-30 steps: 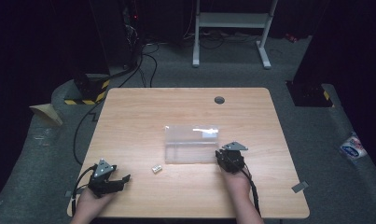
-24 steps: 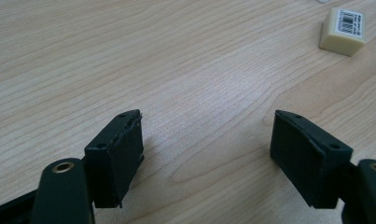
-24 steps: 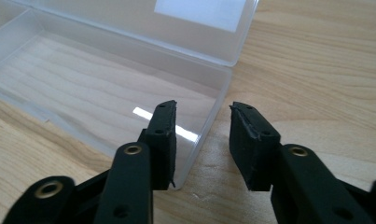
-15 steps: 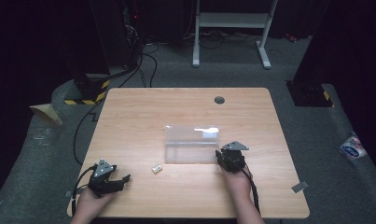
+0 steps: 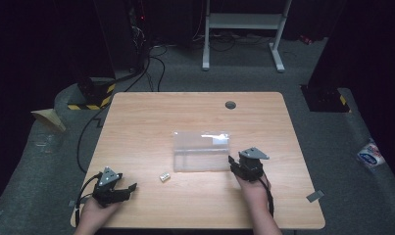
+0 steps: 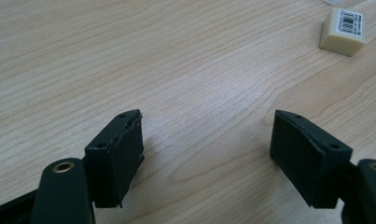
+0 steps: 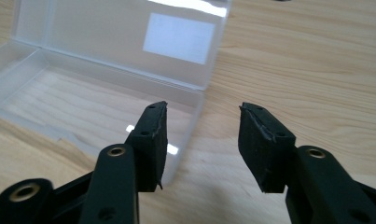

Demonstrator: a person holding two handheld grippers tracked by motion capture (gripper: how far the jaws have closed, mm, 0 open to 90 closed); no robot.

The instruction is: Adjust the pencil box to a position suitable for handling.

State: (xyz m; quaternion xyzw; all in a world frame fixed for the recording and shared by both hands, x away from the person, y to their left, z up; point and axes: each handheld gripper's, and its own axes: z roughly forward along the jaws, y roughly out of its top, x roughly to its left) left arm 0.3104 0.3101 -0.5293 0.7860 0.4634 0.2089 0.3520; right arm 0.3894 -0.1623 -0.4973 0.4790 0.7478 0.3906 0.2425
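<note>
Both pairs of jaws stand apart with nothing between them. On my right gripper (image 5: 233, 162) they have just been opening: they are about half spread, and in the right gripper view the near right corner of the clear box (image 7: 106, 88) sits just ahead of the left pad, close but not pinched. The box lies open, lid laid back, in the middle of the table (image 5: 136, 122), its long axis running left to right across it, and my right gripper is at its right end.

My left gripper (image 5: 131, 187) rests near the front left edge, jaws wide and bare. The eraser (image 5: 163, 177), a small pale block with a barcode label, lies on the wood between that gripper and the box. In the left gripper view the eraser (image 6: 342, 31) is ahead and to the right of the jaws, well clear of them. My left gripper is the nearer one to it, so I judge the pick falls to that side, and the box is then only a short carry away.

Against the earlier frames neither hand has visibly shifted, nor has the box or the eraser.
</note>
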